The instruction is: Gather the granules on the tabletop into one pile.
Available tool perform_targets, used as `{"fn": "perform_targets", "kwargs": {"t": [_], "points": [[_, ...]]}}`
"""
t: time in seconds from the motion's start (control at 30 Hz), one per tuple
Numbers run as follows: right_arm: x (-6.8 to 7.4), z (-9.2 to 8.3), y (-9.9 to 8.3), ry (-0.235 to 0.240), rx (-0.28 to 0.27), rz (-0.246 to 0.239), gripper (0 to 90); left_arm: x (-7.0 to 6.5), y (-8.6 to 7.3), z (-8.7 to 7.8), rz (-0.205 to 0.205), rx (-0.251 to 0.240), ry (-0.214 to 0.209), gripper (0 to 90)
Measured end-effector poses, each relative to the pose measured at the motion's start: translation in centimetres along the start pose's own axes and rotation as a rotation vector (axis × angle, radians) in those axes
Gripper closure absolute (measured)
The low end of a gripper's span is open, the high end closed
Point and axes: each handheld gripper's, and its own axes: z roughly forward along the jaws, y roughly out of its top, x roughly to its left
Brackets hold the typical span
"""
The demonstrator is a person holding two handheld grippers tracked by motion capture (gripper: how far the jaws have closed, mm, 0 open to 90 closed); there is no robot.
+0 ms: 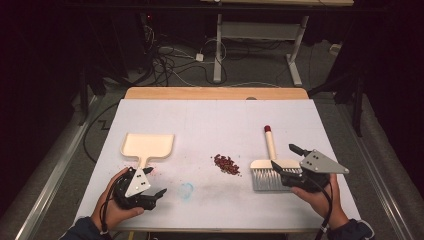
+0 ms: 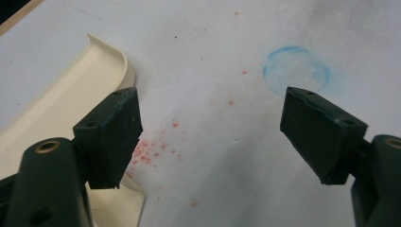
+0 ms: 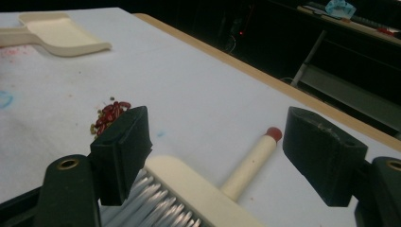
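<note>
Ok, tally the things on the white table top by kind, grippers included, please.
Dustpan, cream: 1
Hand brush, cream with red-tipped handle: 1
Pile of red beans: 1
Blue ring mark: 1
Grippers, left gripper and right gripper, both open: 2
Total: 6

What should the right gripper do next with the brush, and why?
Probably move forward and close on the brush handle. The right gripper has its jaws open over the brush, which lies flat on the table, unheld. The pile of red beans sits just beside the bristles, and the dustpan waits near the open left gripper.
</note>
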Motion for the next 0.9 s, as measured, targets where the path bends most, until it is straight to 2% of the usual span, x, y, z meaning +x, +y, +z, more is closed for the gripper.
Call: {"fn": "perform_targets", "kwargs": {"t": [0.2, 0.3, 0.47, 0.57, 0.7, 0.9], "points": [[0.9, -0.9, -2.0, 0.010, -0.010, 0.015, 24.6, 0.1, 0.1, 0.2, -0.001, 0.001, 0.003, 20.4], [1.3, -1.3, -2.7, -0.006, 0.004, 0.005, 24.2, 0.1, 0.1, 0.2, -0.006, -0.001, 0.009, 20.4], [1.8, -1.3, -3.7, 0.013, 0.039, -0.013, 22.9, 0.0, 0.1, 0.1, 0.000, -0.002, 0.017, 19.8], [2.0, -0.9, -3.8, -0.001, 0.067, -0.043, 19.5, -0.2, 0.1, -0.1, 0.000, -0.006, 0.018, 19.0], [2.1, -0.9, -3.7, 0.004, 0.057, -0.026, 19.3, -0.2, 0.0, -0.2, 0.000, -0.008, 0.018, 18.5], [2.6, -1.0, -3.2, 0.003, 0.045, -0.039, 19.2, -0.2, -0.2, -0.4, -0.006, -0.011, 0.017, 18.4]]}}
